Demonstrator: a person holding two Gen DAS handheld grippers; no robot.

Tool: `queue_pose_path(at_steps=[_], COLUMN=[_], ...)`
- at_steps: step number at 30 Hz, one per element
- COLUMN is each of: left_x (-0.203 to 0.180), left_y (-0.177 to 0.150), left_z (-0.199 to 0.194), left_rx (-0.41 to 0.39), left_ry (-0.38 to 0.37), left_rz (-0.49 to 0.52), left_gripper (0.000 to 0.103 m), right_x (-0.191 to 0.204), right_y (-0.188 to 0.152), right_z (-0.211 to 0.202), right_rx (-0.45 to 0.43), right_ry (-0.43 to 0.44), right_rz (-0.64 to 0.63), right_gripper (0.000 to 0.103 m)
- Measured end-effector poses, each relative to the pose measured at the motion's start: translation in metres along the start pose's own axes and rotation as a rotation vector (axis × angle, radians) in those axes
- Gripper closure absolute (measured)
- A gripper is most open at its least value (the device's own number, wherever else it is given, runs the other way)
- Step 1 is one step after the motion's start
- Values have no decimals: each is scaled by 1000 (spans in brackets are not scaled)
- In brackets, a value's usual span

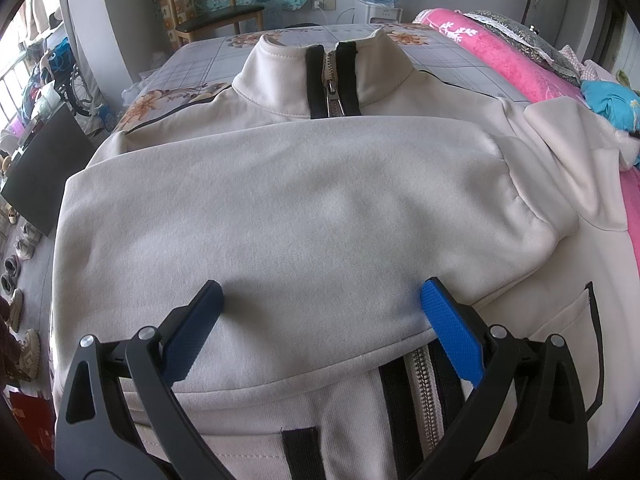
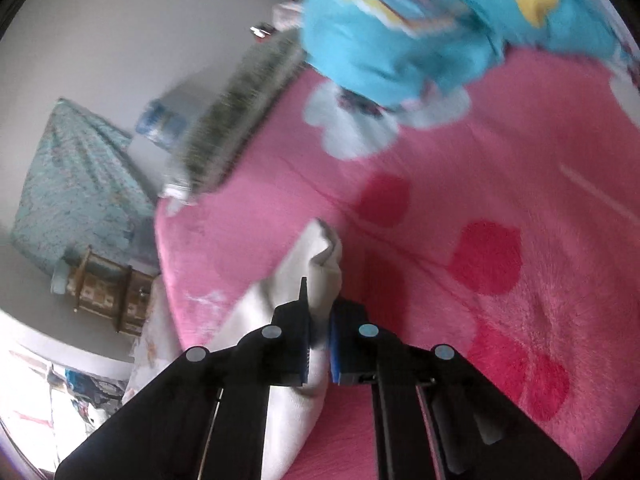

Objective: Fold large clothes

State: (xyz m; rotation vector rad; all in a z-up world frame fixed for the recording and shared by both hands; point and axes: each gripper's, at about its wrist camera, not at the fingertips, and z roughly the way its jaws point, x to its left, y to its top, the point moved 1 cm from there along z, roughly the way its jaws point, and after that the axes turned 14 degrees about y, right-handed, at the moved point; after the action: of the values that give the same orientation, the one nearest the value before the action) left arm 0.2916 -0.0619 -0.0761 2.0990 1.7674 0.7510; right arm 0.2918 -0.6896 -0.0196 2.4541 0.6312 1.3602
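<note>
Spread across the bed, the cream jacket is lying soft and floppy, one sleeve folded over its chest under the wide-open left gripper, while the right gripper is pinching the other cuff over a pink blanket.

Jacket and blanket on bed

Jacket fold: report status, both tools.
Left tool open over the folded-in sleeve. Right tool shut on the other sleeve, above pink blanket. Nothing blocking the jacket.
</note>
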Motion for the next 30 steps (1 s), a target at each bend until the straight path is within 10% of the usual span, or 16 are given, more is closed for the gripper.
queue_pose_path(at_steps=[20,30], left_x=[46,118], left_y=[-6,-45], left_z=[-45,-27], left_rx=[-93,11], left_ry=[-11,-43], left_rz=[-65,-155], left_gripper=[9,64], right_x=[245,352], right_y=[-69,-187], right_z=[-99,-104], right_rx=[-68,29], right_ry=[270,437], right_rz=[-496,-702], right_gripper=[95,95])
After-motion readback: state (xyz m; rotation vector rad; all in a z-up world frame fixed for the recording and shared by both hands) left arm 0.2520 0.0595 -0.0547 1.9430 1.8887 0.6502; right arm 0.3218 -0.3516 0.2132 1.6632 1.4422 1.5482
